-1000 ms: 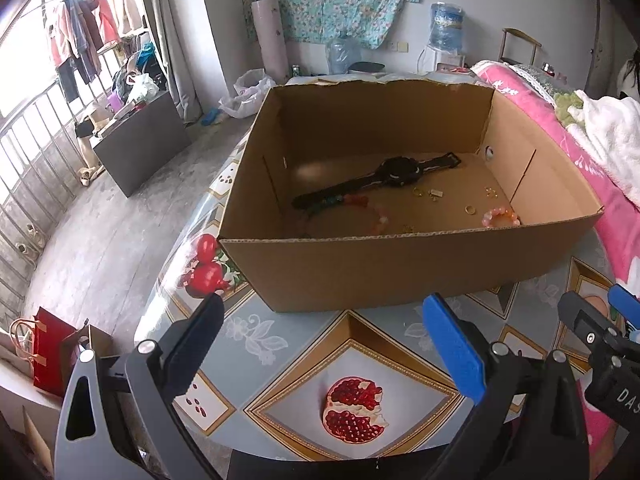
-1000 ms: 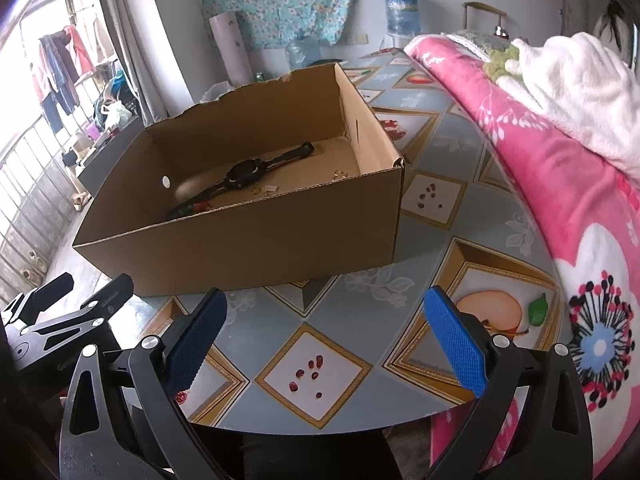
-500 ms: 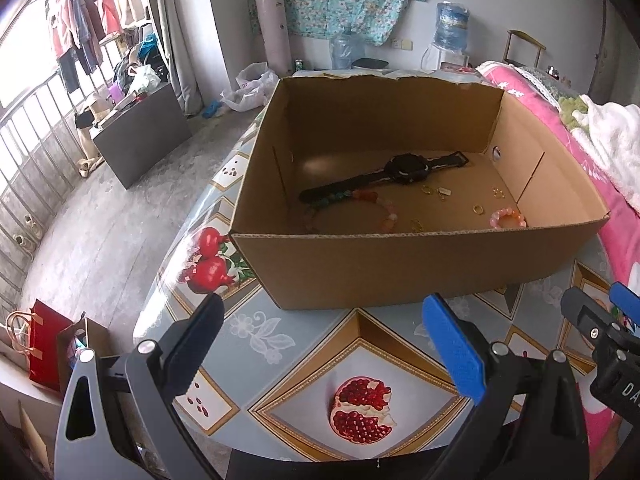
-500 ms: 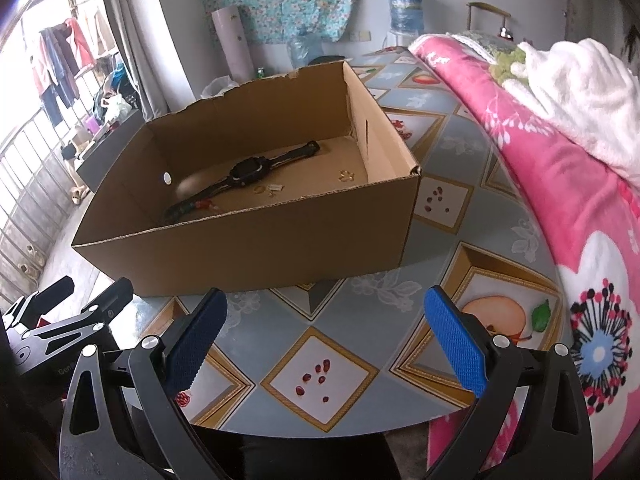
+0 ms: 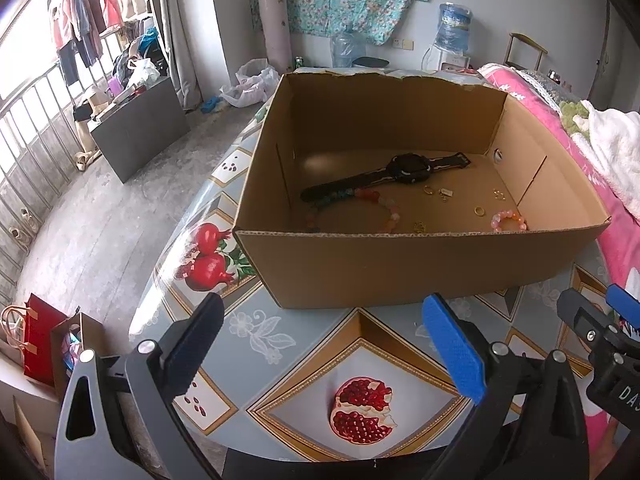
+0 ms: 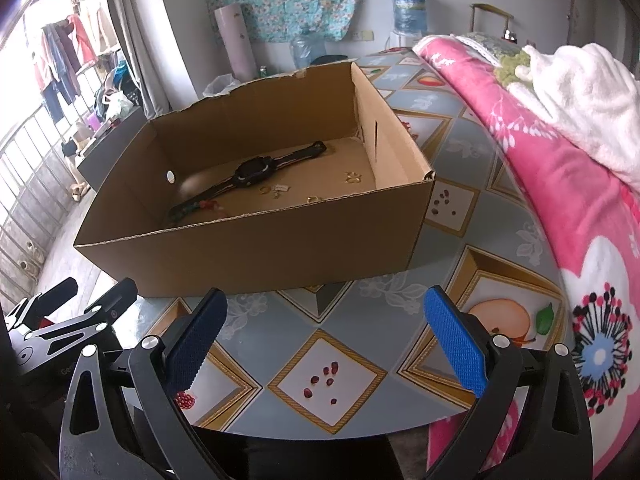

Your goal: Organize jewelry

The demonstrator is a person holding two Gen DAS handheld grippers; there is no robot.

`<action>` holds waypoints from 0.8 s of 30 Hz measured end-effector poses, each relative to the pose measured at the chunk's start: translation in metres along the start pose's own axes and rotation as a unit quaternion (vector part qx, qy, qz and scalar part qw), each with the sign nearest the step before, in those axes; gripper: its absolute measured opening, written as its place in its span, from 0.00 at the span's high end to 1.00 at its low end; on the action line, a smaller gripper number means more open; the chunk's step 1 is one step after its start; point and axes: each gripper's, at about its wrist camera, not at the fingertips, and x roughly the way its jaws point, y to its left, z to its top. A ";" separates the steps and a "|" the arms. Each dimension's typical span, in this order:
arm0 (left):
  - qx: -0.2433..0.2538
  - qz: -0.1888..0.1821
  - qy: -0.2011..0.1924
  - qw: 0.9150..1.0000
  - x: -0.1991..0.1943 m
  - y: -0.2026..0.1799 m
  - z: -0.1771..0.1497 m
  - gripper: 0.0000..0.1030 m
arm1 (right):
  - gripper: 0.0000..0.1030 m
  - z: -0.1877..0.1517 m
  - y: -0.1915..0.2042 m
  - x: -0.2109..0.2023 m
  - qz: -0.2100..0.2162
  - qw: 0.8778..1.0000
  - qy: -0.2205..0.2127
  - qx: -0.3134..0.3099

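An open cardboard box (image 5: 400, 268) stands on the table; it also shows in the right wrist view (image 6: 280, 252). Inside lie a black watch (image 5: 408, 168), a bead bracelet of mixed colours (image 5: 380, 204), a pink bead bracelet (image 5: 508, 218), a gold ring (image 5: 479, 211) and several small gold pieces. The watch (image 6: 256, 170) also shows in the right wrist view. My left gripper (image 5: 324, 340) is open and empty, in front of the box. My right gripper (image 6: 324, 336) is open and empty, in front of the box's right corner.
The table (image 6: 452, 292) has a glossy cloth with fruit prints. A pink floral blanket (image 6: 560, 184) and a white towel (image 6: 580, 96) lie along its right side. The table's left edge (image 5: 168, 264) drops to the floor. The right gripper's body (image 5: 608, 352) shows at lower right.
Both grippers have risen and moved slightly toward the box, so more of the box floor and jewelry shows. Both stay open and empty.
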 end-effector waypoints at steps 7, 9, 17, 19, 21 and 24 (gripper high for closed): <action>-0.002 0.000 0.002 1.000 0.001 0.001 0.000 0.05 | 0.08 0.000 0.002 -0.001 -0.001 1.000 -0.003 -0.001; -0.003 0.000 0.002 1.000 0.001 0.001 0.000 0.05 | 0.08 -0.001 0.001 -0.001 -0.002 1.000 -0.005 -0.001; -0.002 0.001 0.000 1.000 -0.001 0.000 0.000 0.05 | 0.08 -0.002 -0.001 -0.003 0.000 1.000 -0.010 0.001; -0.003 0.002 0.000 1.000 0.000 -0.001 -0.001 0.05 | 0.08 -0.002 -0.001 -0.003 0.002 1.000 -0.010 0.002; -0.002 0.003 0.001 1.000 -0.001 -0.001 -0.001 0.05 | 0.08 -0.002 -0.002 -0.002 0.004 1.000 -0.009 0.003; 0.000 0.005 0.001 1.000 -0.001 -0.003 -0.001 0.05 | 0.08 -0.002 -0.003 -0.003 0.007 1.000 -0.010 0.003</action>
